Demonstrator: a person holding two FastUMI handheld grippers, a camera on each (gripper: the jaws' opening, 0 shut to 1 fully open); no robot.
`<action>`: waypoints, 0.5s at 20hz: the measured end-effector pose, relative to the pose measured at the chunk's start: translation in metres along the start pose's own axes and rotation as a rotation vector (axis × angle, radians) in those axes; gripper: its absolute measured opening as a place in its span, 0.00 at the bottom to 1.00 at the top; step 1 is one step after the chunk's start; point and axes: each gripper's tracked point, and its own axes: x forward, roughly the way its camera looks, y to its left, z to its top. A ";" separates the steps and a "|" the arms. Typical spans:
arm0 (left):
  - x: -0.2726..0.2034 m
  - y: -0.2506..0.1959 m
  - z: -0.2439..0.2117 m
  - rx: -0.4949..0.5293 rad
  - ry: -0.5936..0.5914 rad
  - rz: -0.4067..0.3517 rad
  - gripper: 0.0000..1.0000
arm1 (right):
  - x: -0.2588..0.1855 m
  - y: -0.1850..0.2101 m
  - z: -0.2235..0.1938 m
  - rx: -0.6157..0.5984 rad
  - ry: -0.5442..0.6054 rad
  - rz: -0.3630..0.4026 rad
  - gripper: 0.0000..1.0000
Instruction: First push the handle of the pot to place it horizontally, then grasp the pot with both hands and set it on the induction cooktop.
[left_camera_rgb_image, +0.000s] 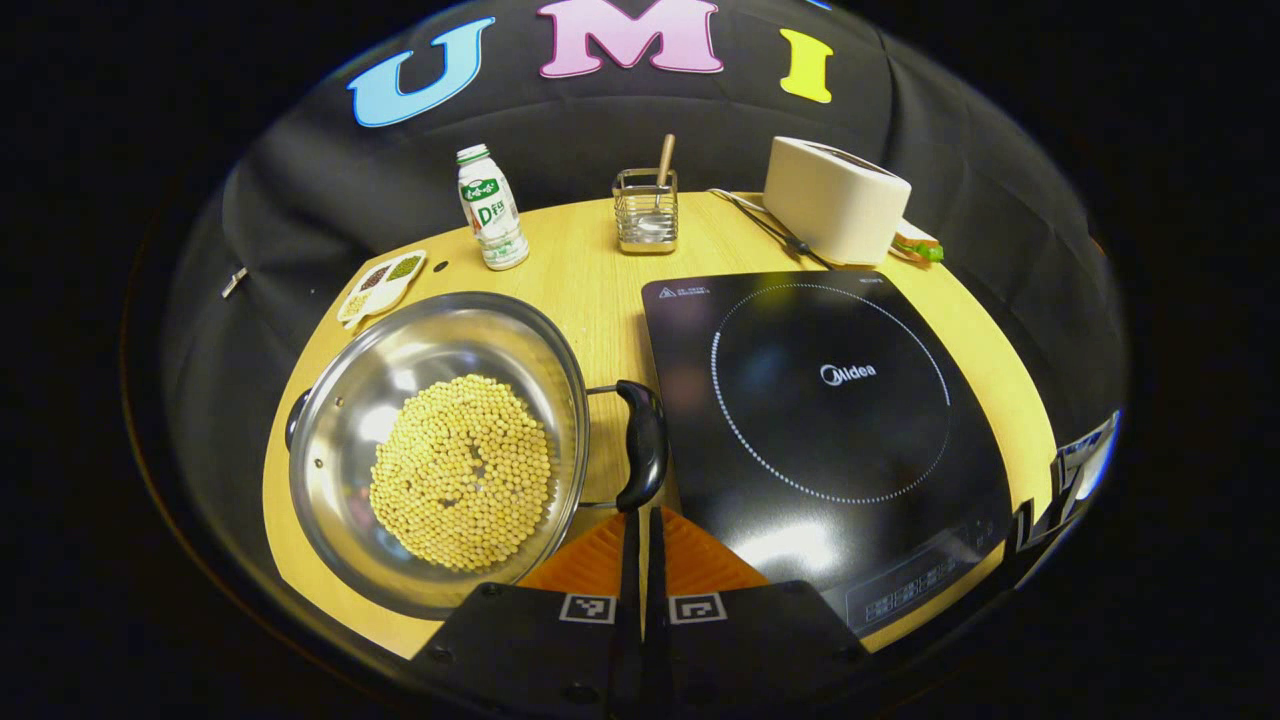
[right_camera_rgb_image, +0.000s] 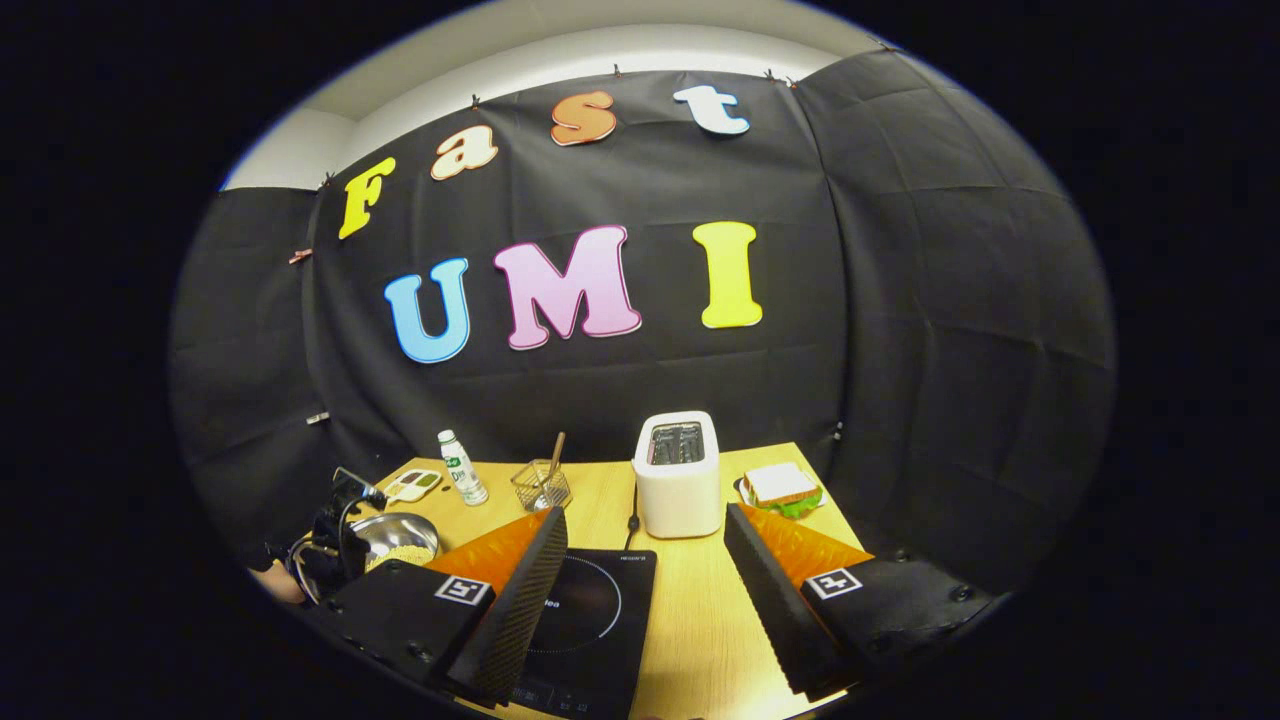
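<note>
The shiny steel pot of yellow beans (left_camera_rgb_image: 440, 450) sits on the worktop at nine o'clock of the black induction cooktop (left_camera_rgb_image: 820, 420). Its black side handle (left_camera_rgb_image: 643, 442) lies just at twelve o'clock of the left claw (left_camera_rgb_image: 640, 520), whose fingers are together. The right claw (right_camera_rgb_image: 640, 560) is spread apart, well off.

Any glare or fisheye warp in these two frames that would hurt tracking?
Left gripper view: lamp glare on the induction cooktop near its front controls and bright reflections on the pot wall; the table edge bows strongly. Right gripper view: even light, no glare, but the toaster and bottle are small and the wall seams curve toward the rim.
</note>
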 end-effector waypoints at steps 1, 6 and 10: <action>0.001 0.001 0.003 -0.001 -0.003 0.006 0.05 | -0.001 0.000 -0.005 -0.002 0.019 0.007 0.99; 0.008 0.012 0.010 0.021 -0.010 0.007 0.05 | 0.000 0.010 -0.009 -0.013 0.048 0.026 0.98; 0.007 0.011 0.014 0.007 -0.050 -0.047 0.05 | -0.003 0.019 -0.007 -0.041 0.044 0.002 0.98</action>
